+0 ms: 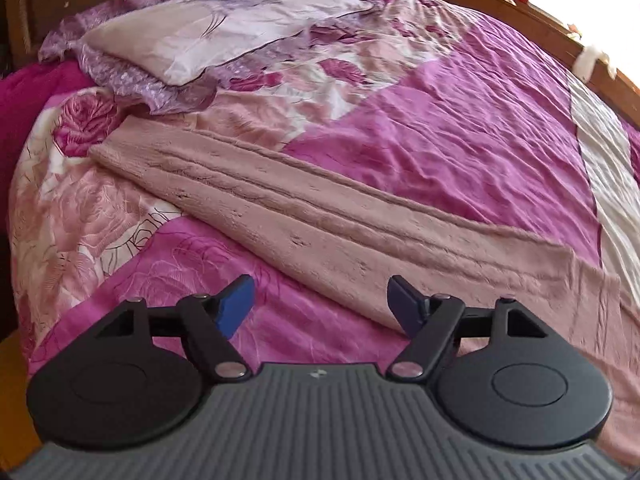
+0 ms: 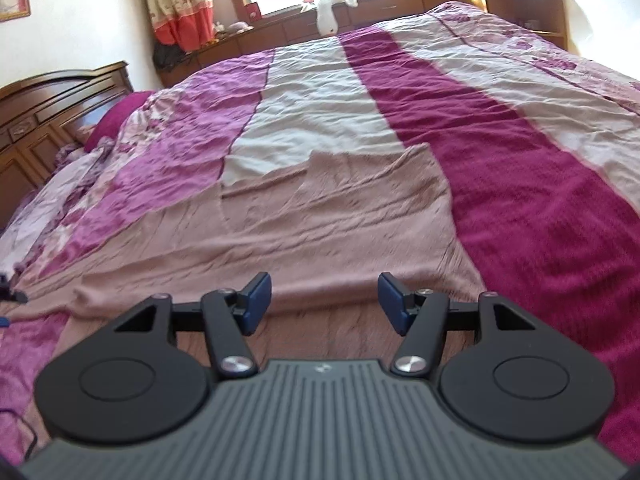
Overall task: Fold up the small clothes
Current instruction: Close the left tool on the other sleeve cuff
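A dusty-pink fuzzy garment [image 1: 320, 216] lies folded lengthwise on the bed, a long band running from upper left to lower right in the left wrist view. My left gripper [image 1: 321, 306] hovers over its near edge, jaws wide apart and nothing between the blue pads [image 1: 236, 308]. In the right wrist view the same garment [image 2: 320, 216] spreads flat ahead, with a stepped far edge. Above its near hem my right gripper [image 2: 324, 302] stands open, its pads empty.
A pink and magenta patchwork quilt [image 1: 460, 120] covers the bed. A floral pillow [image 1: 208, 32] lies at the head. A wooden headboard [image 2: 48, 112], low cabinets [image 2: 400, 4] under the window and a white soft toy [image 2: 330, 12] ring the bed.
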### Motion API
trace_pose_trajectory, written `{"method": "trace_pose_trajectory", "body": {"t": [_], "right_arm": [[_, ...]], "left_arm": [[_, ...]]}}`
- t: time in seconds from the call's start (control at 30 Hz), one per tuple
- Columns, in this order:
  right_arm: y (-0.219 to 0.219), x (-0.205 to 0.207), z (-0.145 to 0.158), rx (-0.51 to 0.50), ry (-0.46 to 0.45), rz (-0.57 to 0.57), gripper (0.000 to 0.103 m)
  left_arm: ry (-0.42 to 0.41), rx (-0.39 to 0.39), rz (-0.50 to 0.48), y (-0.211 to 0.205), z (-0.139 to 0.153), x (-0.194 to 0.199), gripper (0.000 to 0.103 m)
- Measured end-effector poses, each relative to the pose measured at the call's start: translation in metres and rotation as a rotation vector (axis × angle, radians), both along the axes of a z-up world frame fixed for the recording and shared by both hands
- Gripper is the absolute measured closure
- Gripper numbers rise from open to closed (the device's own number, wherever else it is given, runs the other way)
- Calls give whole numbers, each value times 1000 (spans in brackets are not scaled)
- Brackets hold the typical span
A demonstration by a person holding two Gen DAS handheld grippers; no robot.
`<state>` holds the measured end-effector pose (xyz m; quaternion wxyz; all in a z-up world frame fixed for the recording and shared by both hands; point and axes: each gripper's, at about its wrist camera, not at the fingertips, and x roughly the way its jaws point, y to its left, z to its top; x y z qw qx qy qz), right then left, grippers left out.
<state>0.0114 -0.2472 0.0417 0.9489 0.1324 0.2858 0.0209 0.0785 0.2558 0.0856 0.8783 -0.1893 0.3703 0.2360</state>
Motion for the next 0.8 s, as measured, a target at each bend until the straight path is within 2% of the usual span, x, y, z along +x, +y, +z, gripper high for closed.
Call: {"method": "trace_pose_trajectory", "body": {"t": [0.2, 0.4, 0.53, 0.8], "right_arm": [[6, -11, -2, 8, 35, 11, 42], [7, -12, -11, -18, 70, -13, 42], [6, -11, -18, -17, 95, -30, 42], [9, -9, -25, -32, 116, -50, 42]], "left_arm": [[9, -86, 58, 27, -21, 21, 23], [16, -72, 77, 38, -38, 36, 20], [-28, -77, 97, 44, -42, 40, 15], [-166, -157, 75, 60, -44, 48, 17]]}}
